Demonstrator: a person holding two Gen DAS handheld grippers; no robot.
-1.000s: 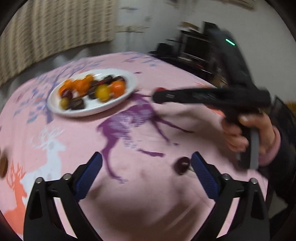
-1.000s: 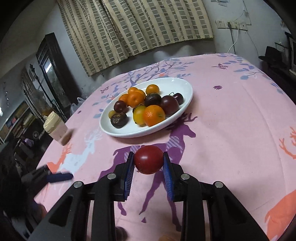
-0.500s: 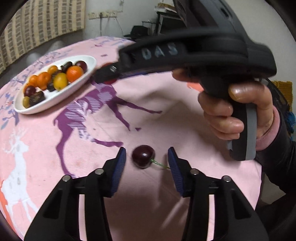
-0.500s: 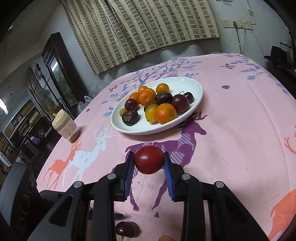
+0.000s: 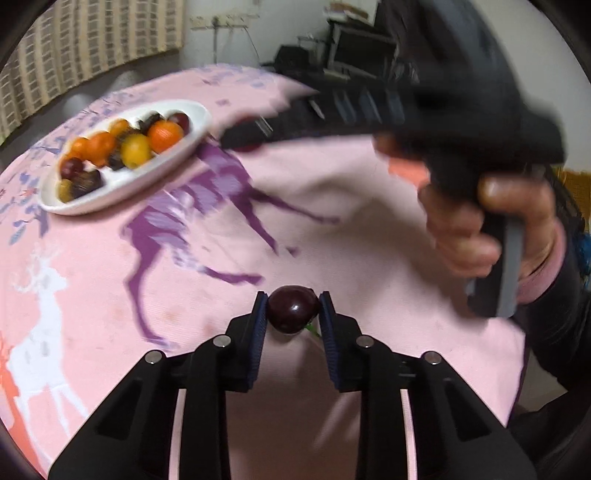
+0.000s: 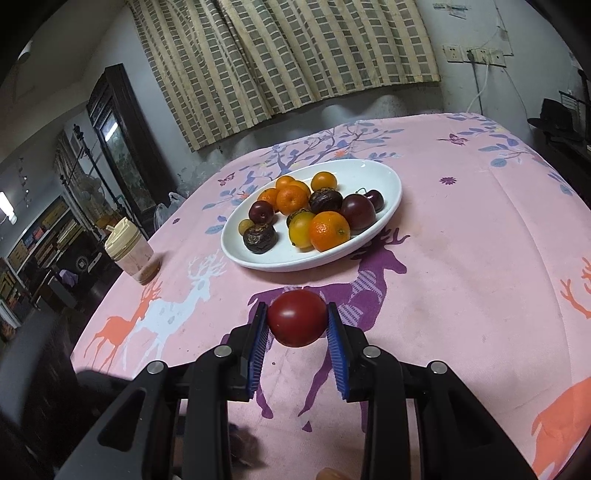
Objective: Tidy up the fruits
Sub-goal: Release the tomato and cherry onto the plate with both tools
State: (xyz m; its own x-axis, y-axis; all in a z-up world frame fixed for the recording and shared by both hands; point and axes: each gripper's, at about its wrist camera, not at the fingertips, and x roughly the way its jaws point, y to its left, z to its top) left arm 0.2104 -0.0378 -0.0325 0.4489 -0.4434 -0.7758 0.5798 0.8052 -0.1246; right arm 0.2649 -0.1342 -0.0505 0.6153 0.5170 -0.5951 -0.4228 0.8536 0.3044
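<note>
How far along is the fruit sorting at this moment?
Done: the white plate already holds a pile of oranges and dark fruit. In hand: the left gripper, jaws just closed, is shut on a cherry; the right gripper is shut on a red tomato. Left: both still need plating.

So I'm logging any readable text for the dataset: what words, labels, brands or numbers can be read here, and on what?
None can be read.
Right gripper body, seen from the left wrist: pale marks on its side, too blurred to read.
Lidded cup: no legible label.
White plate and pink tablecloth: only deer, tree and butterfly prints, no words.
Paper on the wall: too small to read.
</note>
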